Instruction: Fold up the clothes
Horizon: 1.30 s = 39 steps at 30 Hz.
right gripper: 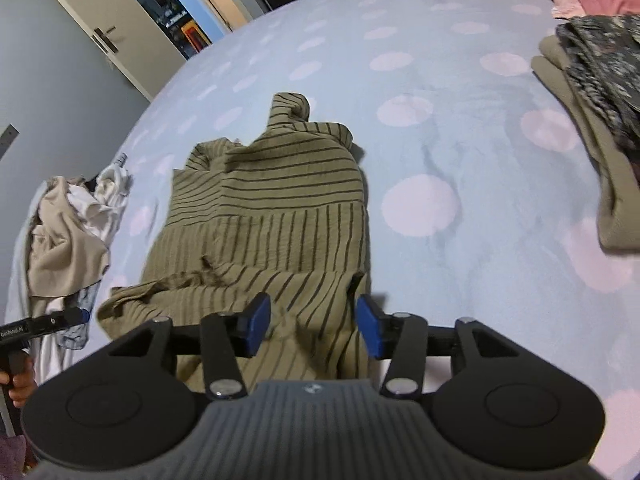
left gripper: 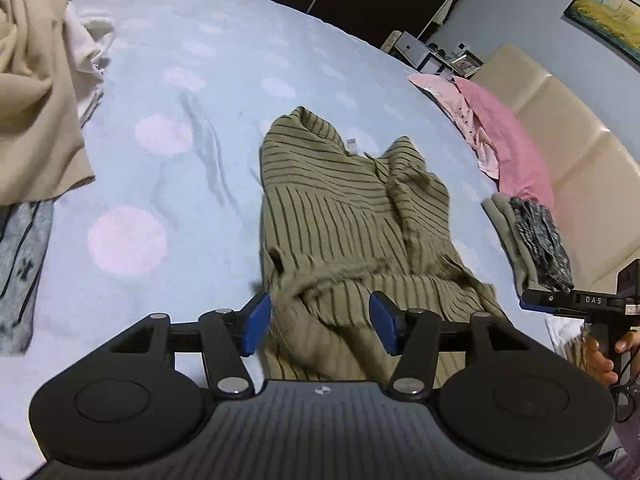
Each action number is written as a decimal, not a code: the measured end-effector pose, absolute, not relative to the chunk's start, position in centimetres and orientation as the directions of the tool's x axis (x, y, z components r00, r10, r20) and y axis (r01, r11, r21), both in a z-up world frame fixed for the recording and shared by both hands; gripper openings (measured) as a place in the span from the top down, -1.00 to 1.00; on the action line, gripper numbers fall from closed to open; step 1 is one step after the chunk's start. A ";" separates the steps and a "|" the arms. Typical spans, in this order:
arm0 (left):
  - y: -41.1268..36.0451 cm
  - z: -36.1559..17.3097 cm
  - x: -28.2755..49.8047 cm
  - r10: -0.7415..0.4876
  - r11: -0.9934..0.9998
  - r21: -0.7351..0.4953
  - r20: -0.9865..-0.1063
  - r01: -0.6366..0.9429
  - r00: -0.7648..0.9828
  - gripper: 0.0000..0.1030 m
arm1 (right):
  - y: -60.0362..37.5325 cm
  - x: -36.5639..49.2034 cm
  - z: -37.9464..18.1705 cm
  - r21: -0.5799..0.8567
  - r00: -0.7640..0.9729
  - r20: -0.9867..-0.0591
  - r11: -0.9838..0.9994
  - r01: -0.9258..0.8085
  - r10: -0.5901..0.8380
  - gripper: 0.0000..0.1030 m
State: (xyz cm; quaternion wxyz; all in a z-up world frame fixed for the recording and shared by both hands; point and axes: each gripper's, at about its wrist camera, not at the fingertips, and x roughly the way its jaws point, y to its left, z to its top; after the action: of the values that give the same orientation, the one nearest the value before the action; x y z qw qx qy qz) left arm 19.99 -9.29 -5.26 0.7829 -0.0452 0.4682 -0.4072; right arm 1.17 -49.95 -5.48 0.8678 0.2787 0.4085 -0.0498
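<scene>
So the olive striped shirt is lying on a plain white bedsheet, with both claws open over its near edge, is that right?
Not quite. The bedsheet is light blue with pale pink dots, not plain white; the right wrist view shows it clearly. The rest holds: the olive striped shirt lies on it, and the left claw and right claw are both open over its near edge.

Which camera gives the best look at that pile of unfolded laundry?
The right wrist view: the whole unfolded laundry pile sits at the left of the bed. The left wrist view shows only its beige and white edge, cropped.
</scene>
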 end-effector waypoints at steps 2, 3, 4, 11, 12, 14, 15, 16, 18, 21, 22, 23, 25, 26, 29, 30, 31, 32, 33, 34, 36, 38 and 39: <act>-8.7 -5.0 18.4 -0.682 0.659 -0.448 -0.694 0.604 0.229 -0.04 | -49.2 -0.5 -5.1 0.446 0.663 -0.733 0.842 0.305 0.148 0.00; -8.4 -5.0 17.6 -0.682 0.657 -0.446 -0.695 0.608 0.228 -0.05 | -48.8 -1.3 -5.0 0.447 0.664 -0.732 0.843 0.299 0.153 0.00; -8.1 -5.1 16.8 -0.680 0.655 -0.441 -0.698 0.614 0.225 -0.05 | -48.3 -2.2 -5.0 0.444 0.663 -0.732 0.847 0.291 0.156 0.00; -7.1 -6.8 11.0 -0.604 0.658 -0.319 -0.765 0.682 0.224 -0.07 | -44.4 -8.5 -6.2 0.338 0.635 -0.761 0.918 0.208 0.136 -0.01; -7.1 -7.1 10.4 -0.592 0.658 -0.301 -0.773 0.690 0.228 -0.07 | -43.8 -9.1 -6.6 0.317 0.628 -0.767 0.928 0.196 0.130 -0.01; -7.3 -7.8 9.0 -0.563 0.657 -0.250 -0.789 0.711 0.243 -0.07 | -42.8 -10.1 -7.5 0.273 0.618 -0.779 0.946 0.177 0.109 -0.01; -7.5 -8.2 8.3 -0.545 0.655 -0.213 -0.798 0.725 0.257 -0.07 | -42.3 -10.4 -8.0 0.248 0.614 -0.784 0.954 0.168 0.096 -0.01; -7.7 -8.5 7.8 -0.529 0.652 -0.179 -0.804 0.737 0.272 -0.07 | -41.8 -10.6 -8.5 0.221 0.610 -0.789 0.962 0.159 0.080 -0.01; -8.2 -9.1 7.2 -0.506 0.650 -0.124 -0.806 0.750 0.305 -0.07 | -40.9 -11.0 -9.5 0.167 0.602 -0.797 0.976 0.141 0.050 -0.01; -9.0 -9.9 6.3 -0.473 0.643 -0.040 -0.806 0.765 0.356 -0.07 | -39.8 -11.0 -10.8 0.112 0.595 -0.803 0.987 0.114 0.023 -0.01; -9.3 -10.2 6.0 -0.463 0.639 -0.012 -0.805 0.769 0.372 -0.07 | -39.5 -10.9 -11.2 0.096 0.595 -0.804 0.990 0.105 0.015 -0.01; -9.6 -10.4 5.7 -0.452 0.636 0.016 -0.803 0.772 0.389 -0.07 | -39.2 -10.7 -11.5 0.081 0.596 -0.803 0.992 0.095 0.008 -0.01; -10.1 -11.0 5.1 -0.431 0.627 0.073 -0.797 0.776 0.423 -0.05 | -39.0 -10.4 -12.0 0.058 0.602 -0.798 0.994 0.089 -0.007 -0.01; -10.4 -11.3 4.8 -0.421 0.622 0.101 -0.794 0.777 0.440 -0.03 | -38.9 -10.1 -12.2 0.050 0.606 -0.796 0.995 0.090 -0.015 0.02; -11.2 -12.1 3.9 -0.390 0.604 0.185 -0.780 0.775 0.490 0.42 | -39.0 -9.6 -12.6 0.034 0.618 -0.785 0.994 0.106 -0.039 0.16; -11.5 -12.4 3.6 -0.381 0.597 0.212 -0.774 0.774 0.506 0.64 | -39.1 -9.5 -12.7 0.026 0.623 -0.781 0.994 0.109 -0.048 0.27; -11.5 -12.4 3.6 -0.377 0.597 0.220 -0.772 0.772 0.512 0.77 | -39.1 -9.5 -12.6 0.018 0.627 -0.777 0.994 0.111 -0.056 0.57; -11.3 -12.2 4.0 -0.383 0.607 0.198 -0.776 0.770 0.501 0.98 | -39.1 -9.5 -12.5 0.014 0.627 -0.777 0.994 0.110 -0.059 0.80; -11.1 -12.0 4.3 -0.389 0.615 0.181 -0.778 0.768 0.494 0.99 | -39.2 -9.5 -12.3 0.011 0.628 -0.776 0.994 0.110 -0.061 0.89; -10.8 -11.5 4.4 -0.396 0.619 0.170 -0.775 0.767 0.492 0.99 | -39.3 -9.6 -12.1 0.009 0.632 -0.772 0.994 0.110 -0.063 0.95; -10.3 -10.6 4.5 -0.412 0.622 0.155 -0.769 0.768 0.489 1.00 | -39.6 -9.9 -11.4 0.014 0.640 -0.766 0.994 0.111 -0.061 0.98; -9.9 -10.0 4.4 -0.414 0.626 0.156 -0.764 0.764 0.495 1.00 | -39.9 -10.2 -10.8 0.018 0.637 -0.769 0.993 0.114 -0.059 0.99; -9.7 -9.9 4.5 -0.413 0.628 0.151 -0.767 0.763 0.492 1.00 | -40.0 -10.4 -10.6 0.015 0.634 -0.771 0.994 0.112 -0.060 0.99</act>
State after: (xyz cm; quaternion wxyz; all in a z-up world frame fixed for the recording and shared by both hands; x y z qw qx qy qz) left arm 4.49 -9.73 -9.90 0.8282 0.2446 0.3579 -0.3551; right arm -10.39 -40.01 -10.58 0.9034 0.0307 0.4250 -0.0474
